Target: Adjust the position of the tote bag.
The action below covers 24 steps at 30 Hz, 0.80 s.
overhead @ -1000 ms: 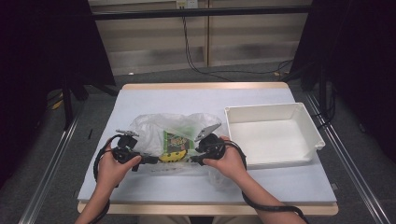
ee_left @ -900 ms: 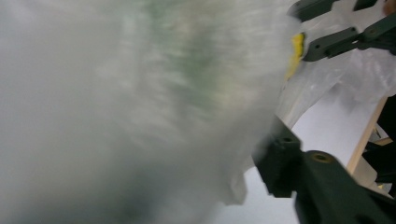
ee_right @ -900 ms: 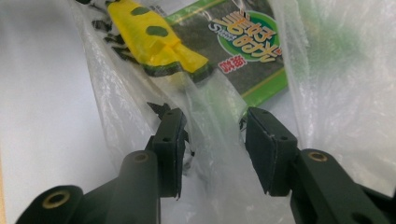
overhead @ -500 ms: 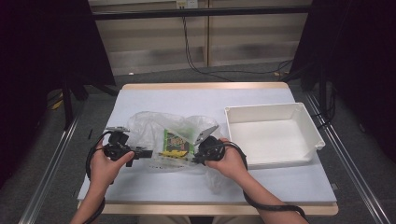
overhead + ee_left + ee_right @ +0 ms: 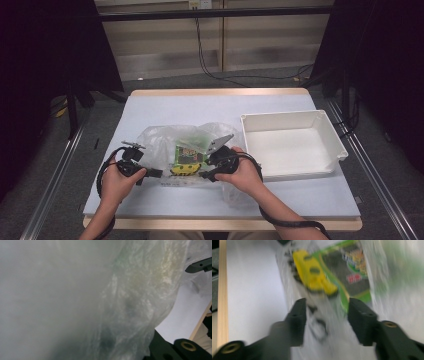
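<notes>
The left gripper (image 5: 150,173) has just closed on the plastic bag (image 5: 160,140) while the right gripper (image 5: 325,308) has just opened, jaws apart around the film, so I think it will re-grip near the snack packet (image 5: 189,156).

Crinkly clear plastic bag (image 5: 165,142), glossy printed packet (image 5: 189,155), matt white plastic tray (image 5: 292,172), pale wood-edged table (image 5: 220,92).

A clear, milky plastic bag (image 5: 165,145) lies on a pale blue-white table (image 5: 175,107) with a light wood edge. Inside the bag is a green packet (image 5: 190,152) with a dark panel, red and orange print, and a bright yellow shape. Beside it sits a plain white tray (image 5: 292,145). Both grippers are black.
</notes>
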Tool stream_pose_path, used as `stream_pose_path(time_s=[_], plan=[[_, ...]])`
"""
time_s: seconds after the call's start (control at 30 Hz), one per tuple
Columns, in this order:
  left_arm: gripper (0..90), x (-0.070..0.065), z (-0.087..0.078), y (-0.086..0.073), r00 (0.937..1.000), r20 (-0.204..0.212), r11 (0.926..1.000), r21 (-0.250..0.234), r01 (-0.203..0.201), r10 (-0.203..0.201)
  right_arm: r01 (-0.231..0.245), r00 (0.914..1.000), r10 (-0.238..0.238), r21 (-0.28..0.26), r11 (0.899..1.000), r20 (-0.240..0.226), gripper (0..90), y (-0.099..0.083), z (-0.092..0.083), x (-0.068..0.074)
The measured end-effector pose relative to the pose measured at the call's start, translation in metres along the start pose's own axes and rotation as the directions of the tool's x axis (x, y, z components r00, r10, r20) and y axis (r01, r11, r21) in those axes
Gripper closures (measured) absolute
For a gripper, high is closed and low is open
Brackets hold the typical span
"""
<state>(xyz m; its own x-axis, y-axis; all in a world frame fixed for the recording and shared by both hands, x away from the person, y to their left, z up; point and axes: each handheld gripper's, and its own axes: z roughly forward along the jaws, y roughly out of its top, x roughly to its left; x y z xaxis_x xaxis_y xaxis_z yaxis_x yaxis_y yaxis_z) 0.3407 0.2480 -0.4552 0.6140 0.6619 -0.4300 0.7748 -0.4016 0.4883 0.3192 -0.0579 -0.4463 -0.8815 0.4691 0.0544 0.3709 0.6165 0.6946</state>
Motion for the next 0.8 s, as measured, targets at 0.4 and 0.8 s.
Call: stream_pose_path(time_s=[0.4,0.8], plan=[[88.9,-0.005,-0.003,0.004,0.9991,0.043,0.9987,-0.050,-0.002,0.005,0.082,0.9936,-0.081,0.007,0.997,-0.078,59.7,0.027,0.035,0.017],[84.4,-0.012,-0.004,0.010,0.9986,0.052,0.9891,-0.147,0.001,0.007,0.137,0.9783,-0.122,0.077,0.988,-0.167,84.3,0.009,0.046,0.034]])
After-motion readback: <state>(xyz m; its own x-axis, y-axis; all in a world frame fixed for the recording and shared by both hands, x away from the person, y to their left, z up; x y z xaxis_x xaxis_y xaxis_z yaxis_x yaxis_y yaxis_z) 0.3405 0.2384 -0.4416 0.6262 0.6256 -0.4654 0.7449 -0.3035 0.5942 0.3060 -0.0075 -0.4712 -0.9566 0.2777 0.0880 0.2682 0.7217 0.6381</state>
